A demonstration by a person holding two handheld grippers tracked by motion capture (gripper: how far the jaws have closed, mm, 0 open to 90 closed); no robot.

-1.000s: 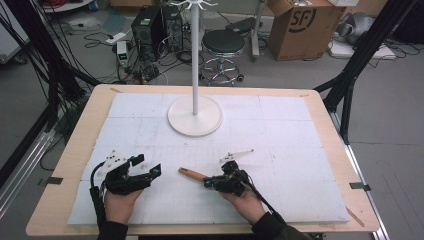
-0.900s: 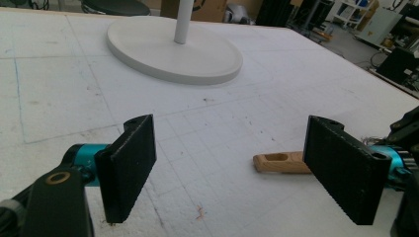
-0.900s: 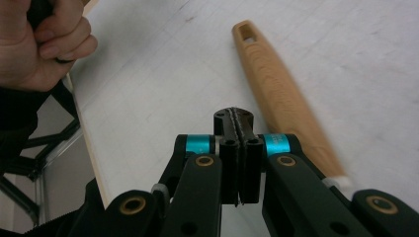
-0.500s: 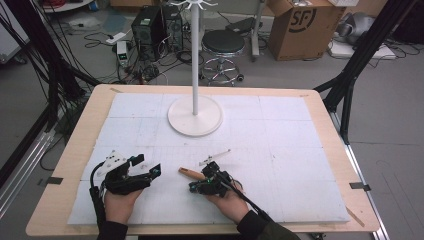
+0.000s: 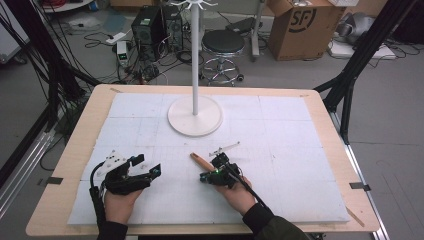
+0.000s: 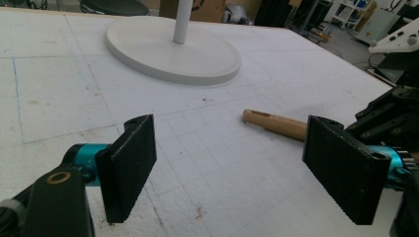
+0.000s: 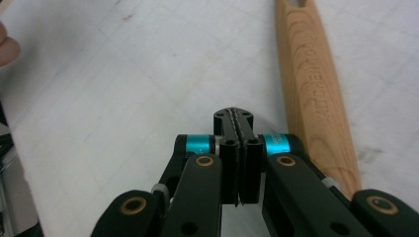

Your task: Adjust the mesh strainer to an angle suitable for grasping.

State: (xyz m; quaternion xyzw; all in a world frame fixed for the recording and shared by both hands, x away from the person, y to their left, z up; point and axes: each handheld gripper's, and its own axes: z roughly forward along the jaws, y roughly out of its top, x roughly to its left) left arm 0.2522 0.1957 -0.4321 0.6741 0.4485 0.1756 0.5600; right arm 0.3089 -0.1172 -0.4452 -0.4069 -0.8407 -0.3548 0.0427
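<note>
The right hand-held gripper [image 7: 238, 114], jaws pressed together and empty, rests just left of the wooden handle [image 7: 311, 94]; the left hand-held gripper [image 6: 237, 163] gapes wide.

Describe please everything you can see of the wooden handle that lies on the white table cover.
The wooden handle is a slim, light brown stick with visible grain and letters pressed into its side. One end is rounded and has a slot-like hole. It lies flat on the white table cover, in front of the round base of the white stand. The shut right gripper sits just beside it, jaws closed on nothing. I cannot tell whether they touch. Its far end is hidden behind that gripper.
</note>
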